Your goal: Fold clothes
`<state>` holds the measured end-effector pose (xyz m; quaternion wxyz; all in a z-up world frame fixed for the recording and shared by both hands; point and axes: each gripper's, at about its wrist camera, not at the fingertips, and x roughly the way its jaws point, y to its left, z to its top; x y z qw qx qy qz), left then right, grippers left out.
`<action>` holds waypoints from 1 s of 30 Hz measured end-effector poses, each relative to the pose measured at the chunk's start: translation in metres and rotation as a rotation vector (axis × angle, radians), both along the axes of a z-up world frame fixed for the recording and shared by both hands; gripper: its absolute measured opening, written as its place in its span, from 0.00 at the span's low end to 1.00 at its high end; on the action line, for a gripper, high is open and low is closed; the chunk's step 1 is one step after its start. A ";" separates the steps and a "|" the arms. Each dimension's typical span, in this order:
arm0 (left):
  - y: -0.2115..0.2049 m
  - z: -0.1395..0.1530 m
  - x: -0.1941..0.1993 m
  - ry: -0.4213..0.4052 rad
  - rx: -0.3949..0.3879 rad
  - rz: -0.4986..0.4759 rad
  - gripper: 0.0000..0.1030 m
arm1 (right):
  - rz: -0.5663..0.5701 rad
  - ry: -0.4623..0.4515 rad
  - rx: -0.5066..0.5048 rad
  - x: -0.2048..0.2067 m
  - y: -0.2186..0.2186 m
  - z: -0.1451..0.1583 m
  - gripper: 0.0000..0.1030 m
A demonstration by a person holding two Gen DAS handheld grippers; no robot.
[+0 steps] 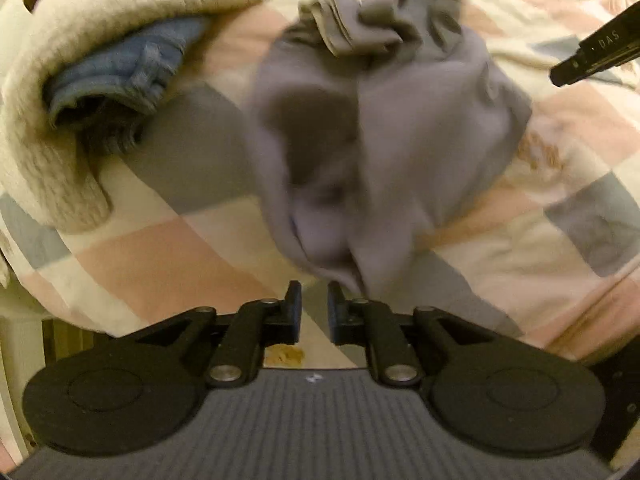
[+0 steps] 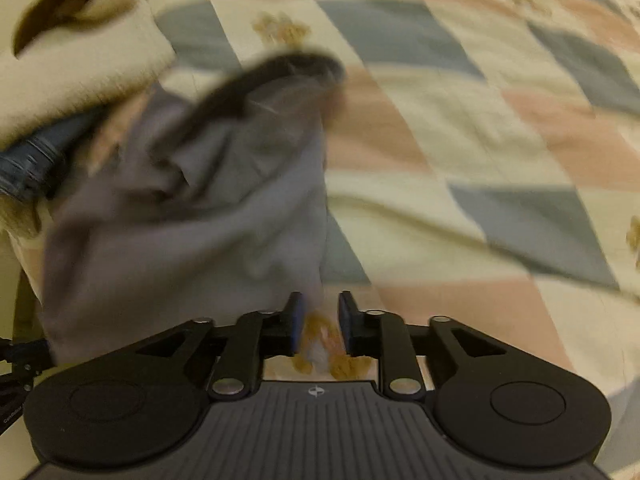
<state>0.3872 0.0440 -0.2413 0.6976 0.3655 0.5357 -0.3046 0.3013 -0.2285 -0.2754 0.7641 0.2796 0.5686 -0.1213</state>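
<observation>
A crumpled grey garment [image 1: 384, 136] lies bunched on the checked bedspread [image 1: 160, 264], blurred by motion. In the left wrist view its lower edge reaches down to the right fingertip of my left gripper [image 1: 314, 306], which stands open by a narrow gap with only bedspread showing between the fingers. In the right wrist view the same grey garment [image 2: 192, 208] lies ahead and to the left. Its edge hangs by the left finger of my right gripper [image 2: 320, 320], which is open with nothing between its pads. A black part of the right gripper [image 1: 592, 56] shows at the upper right.
A cream knitted garment [image 1: 80, 80] is heaped over blue denim [image 1: 128, 68] at the upper left, close to the grey garment. The same cream garment [image 2: 72, 64] shows at the upper left of the right wrist view. Bare bedspread [image 2: 480, 160] stretches off to the right.
</observation>
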 end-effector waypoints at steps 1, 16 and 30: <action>-0.004 0.005 0.006 -0.026 -0.025 -0.001 0.16 | 0.004 -0.034 -0.013 0.006 -0.002 0.004 0.35; -0.046 -0.005 0.020 -0.046 -0.199 -0.049 0.31 | -0.313 -0.145 0.232 0.067 -0.060 -0.046 0.07; -0.054 0.002 -0.018 0.060 -0.217 -0.120 0.31 | -0.551 -0.233 0.139 -0.139 -0.105 0.097 0.06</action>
